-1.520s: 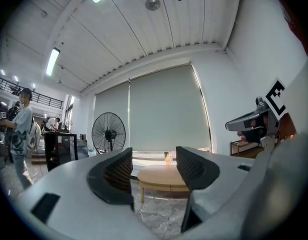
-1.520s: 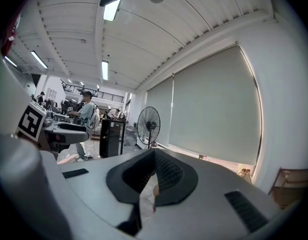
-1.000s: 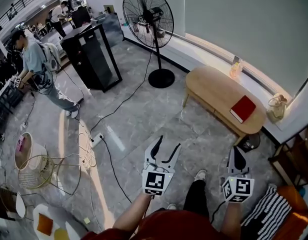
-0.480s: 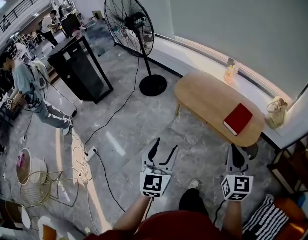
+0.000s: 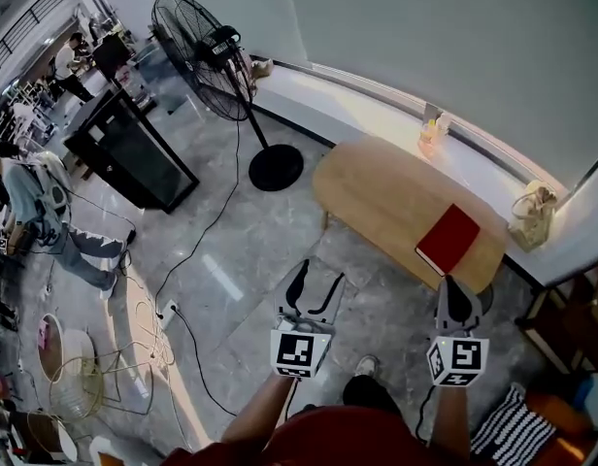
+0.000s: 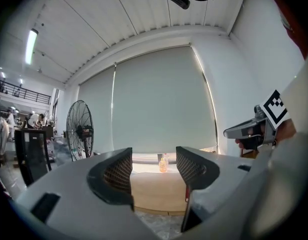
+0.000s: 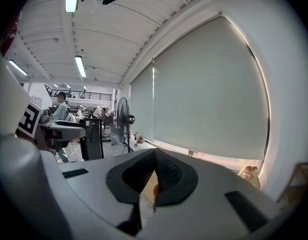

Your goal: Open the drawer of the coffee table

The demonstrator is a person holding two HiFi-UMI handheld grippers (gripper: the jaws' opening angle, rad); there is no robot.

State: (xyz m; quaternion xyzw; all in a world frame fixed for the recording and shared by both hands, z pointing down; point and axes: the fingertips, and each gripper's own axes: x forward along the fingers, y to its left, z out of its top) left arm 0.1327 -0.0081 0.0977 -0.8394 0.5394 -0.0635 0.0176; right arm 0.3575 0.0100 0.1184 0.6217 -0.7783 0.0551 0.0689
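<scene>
**Head view**
- Coffee table (image 5: 377,192): oval, light wood top, standing on the grey floor to the far right under the window wall. Its drawer cannot be made out.
- Red book (image 5: 448,239): lies flat on the table's right end.
- Bottle (image 5: 430,132): at the table's far edge. Whether it stands on the table or on the ledge behind cannot be told.
- Left gripper (image 5: 318,282): released, jaws spread, nothing between them. It is held over the floor, on the near side of the table and apart from it.
- Right gripper (image 5: 452,289): clenched on nothing. It points at the table's right end, near the book and short of the table edge.
- Standing fan (image 5: 204,51) and black cabinet (image 5: 129,149): far left, well apart from the table.

**Left gripper view**
- The jaws stand apart and empty.
- The coffee table (image 6: 154,191) shows in the gap between them, further off, with the bottle (image 6: 163,165) behind it.
- The fan (image 6: 79,134) is at the left and the right gripper (image 6: 254,129) at the right.

**Right gripper view**
- The jaws meet at their tips and hold nothing.
- A tan sliver shows through the slit below the tips.
- The fan (image 7: 123,121) and cabinet (image 7: 92,136) stand far left.
</scene>
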